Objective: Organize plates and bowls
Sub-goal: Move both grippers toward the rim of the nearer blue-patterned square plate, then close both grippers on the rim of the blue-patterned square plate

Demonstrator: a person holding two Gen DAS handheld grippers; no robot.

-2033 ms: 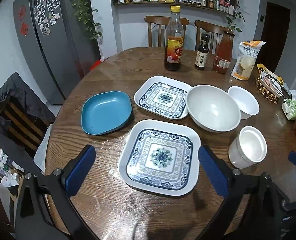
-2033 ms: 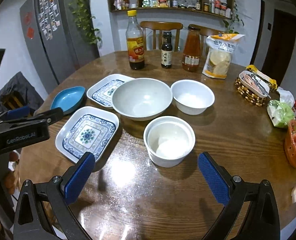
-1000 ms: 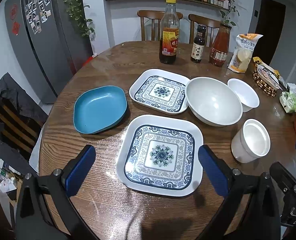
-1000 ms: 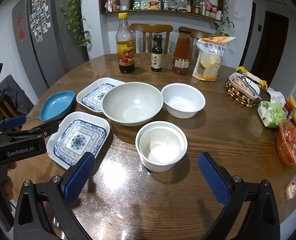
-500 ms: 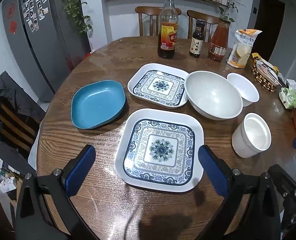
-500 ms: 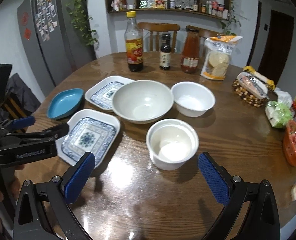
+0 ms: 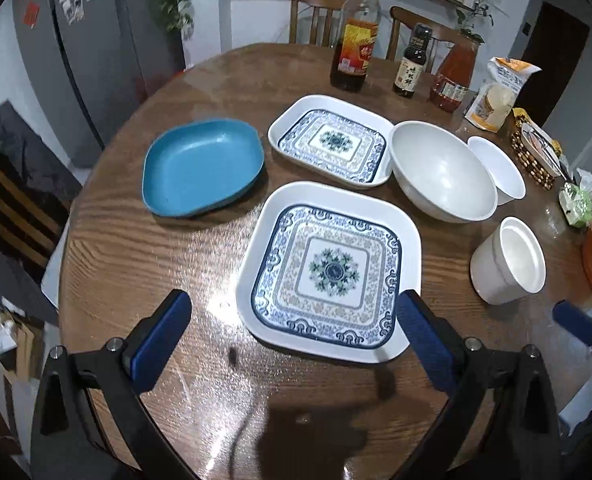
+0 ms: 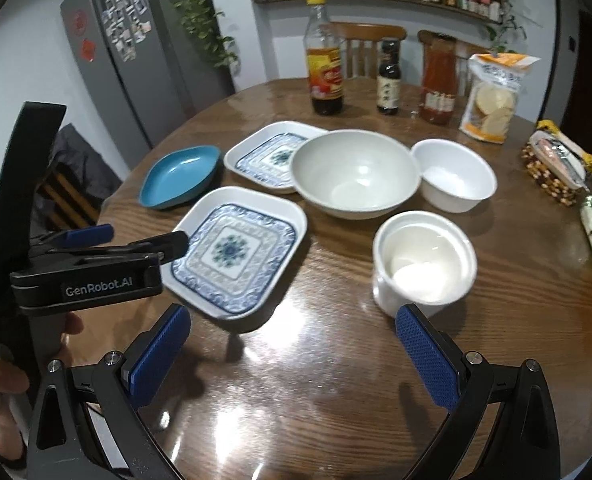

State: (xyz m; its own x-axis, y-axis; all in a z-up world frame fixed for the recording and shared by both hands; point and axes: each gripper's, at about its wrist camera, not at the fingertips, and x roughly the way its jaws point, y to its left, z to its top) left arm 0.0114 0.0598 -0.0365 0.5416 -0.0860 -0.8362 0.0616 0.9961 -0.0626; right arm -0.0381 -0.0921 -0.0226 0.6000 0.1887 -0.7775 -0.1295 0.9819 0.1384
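Plates first: taking the near patterned one by its rim

Plates and bowls are all loose on the round wooden table (image 7: 144, 264), nothing stacked yet. Nearest to me, my left gripper (image 7: 294, 336) hangs just above the table with its fingers spread wide and empty, the near patterned plate (image 7: 329, 270) lying between them. My right gripper (image 8: 292, 350) is just as wide and empty, low over bare wood, with the white cup (image 8: 423, 260) close ahead of its right finger.

I judge the step in hand is picking up this near plate. To do it well I'd come in low at the near rim, slide one pad under the lip and pinch the rim itself, since the plate is far wider than a pinch across it allows. The glossy top may let it skate, so I'd close slowly.

Further out sit the blue dish (image 7: 202, 166) to the left, the far patterned plate (image 7: 331, 146) beyond, touching or nearly touching the large white bowl (image 7: 441, 172), then the small white bowl (image 7: 499, 170). Matching plate onto matching plate looks the natural stack; I'd lower it level and avoid bumping the big bowl.
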